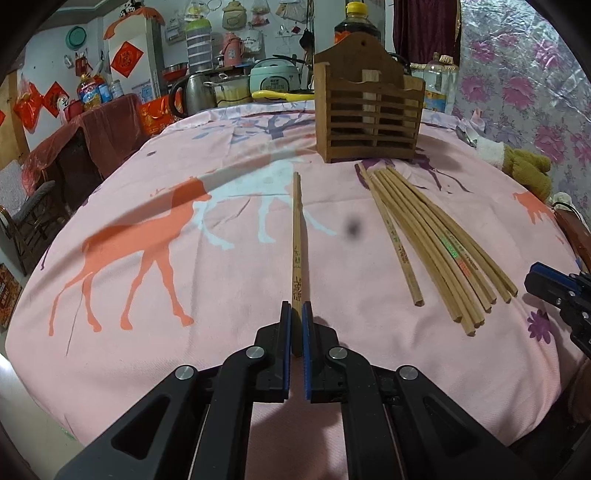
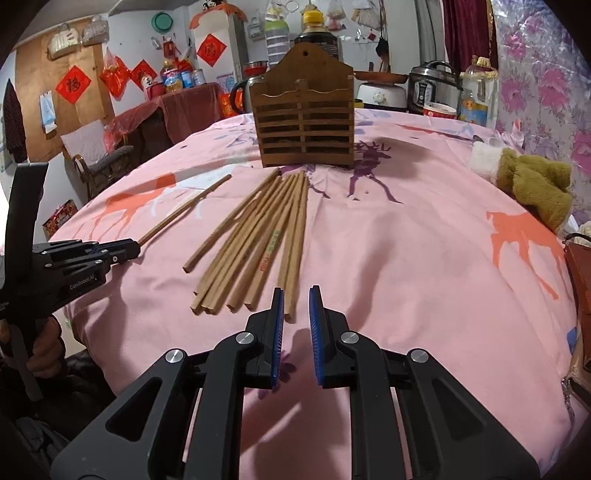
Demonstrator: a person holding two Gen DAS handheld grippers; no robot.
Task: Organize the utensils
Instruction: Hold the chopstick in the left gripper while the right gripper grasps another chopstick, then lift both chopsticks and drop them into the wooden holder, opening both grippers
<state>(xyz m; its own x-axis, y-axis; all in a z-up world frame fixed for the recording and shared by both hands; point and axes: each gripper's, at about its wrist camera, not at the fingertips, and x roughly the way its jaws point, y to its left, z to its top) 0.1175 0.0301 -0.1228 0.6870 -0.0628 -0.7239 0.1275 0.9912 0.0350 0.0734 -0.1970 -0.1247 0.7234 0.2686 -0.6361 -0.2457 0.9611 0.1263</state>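
My left gripper (image 1: 295, 308) is shut on the near end of a single wooden chopstick (image 1: 296, 236) that points away toward the wooden slatted utensil holder (image 1: 369, 118). It shows from the side in the right wrist view (image 2: 131, 249), with the chopstick (image 2: 184, 210) sticking out. Several loose chopsticks (image 1: 436, 243) lie fanned on the pink cloth to the right, also in the right wrist view (image 2: 258, 240). My right gripper (image 2: 296, 295) is open and empty, just short of their near ends. The holder (image 2: 304, 122) stands upright beyond them.
The pink deer-print cloth (image 2: 406, 258) covers the table. A brown plush toy (image 2: 535, 184) lies at the right edge. Kettle, rice cookers, bottles and a soy sauce bottle (image 1: 356, 22) stand behind the holder. A chair (image 2: 99, 162) stands off the table's left side.
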